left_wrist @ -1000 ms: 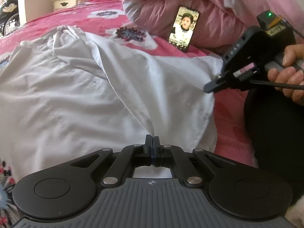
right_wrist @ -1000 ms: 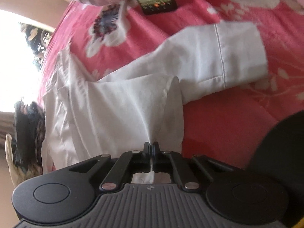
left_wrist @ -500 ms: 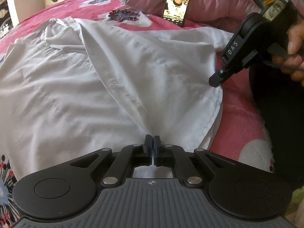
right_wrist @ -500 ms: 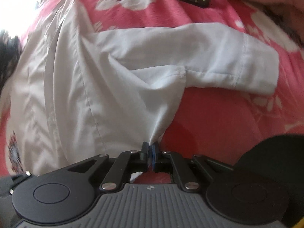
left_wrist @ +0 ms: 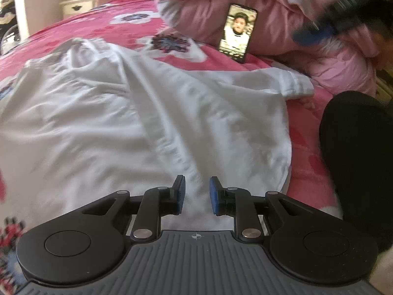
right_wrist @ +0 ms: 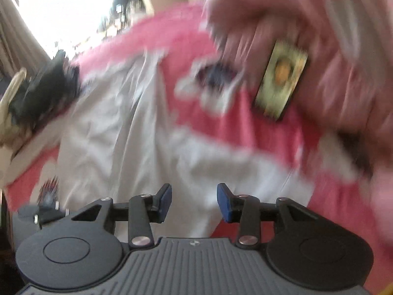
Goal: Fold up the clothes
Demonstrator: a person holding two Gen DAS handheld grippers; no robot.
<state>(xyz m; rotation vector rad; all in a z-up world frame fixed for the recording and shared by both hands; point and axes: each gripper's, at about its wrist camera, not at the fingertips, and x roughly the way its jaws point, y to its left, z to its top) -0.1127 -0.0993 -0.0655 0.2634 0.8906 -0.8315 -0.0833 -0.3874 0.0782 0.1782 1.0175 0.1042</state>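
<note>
Covering a pink floral bed (left_wrist: 304, 132), white shirt (left_wrist: 103, 123), pink quilt (left_wrist: 196, 7) behind

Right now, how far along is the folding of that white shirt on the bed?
Early on. Done: the white shirt lies spread on the pink floral bedspread, one side laid over the middle, its short sleeve still sticking out. In hand: nothing; the left gripper and right gripper are both opening, no cloth between the pads. Left: tucking in the sleeve, folding the other side and doubling the shirt up.

Daylit fisheye views; right wrist view heavily motion-blurred, window overexposed.
</note>
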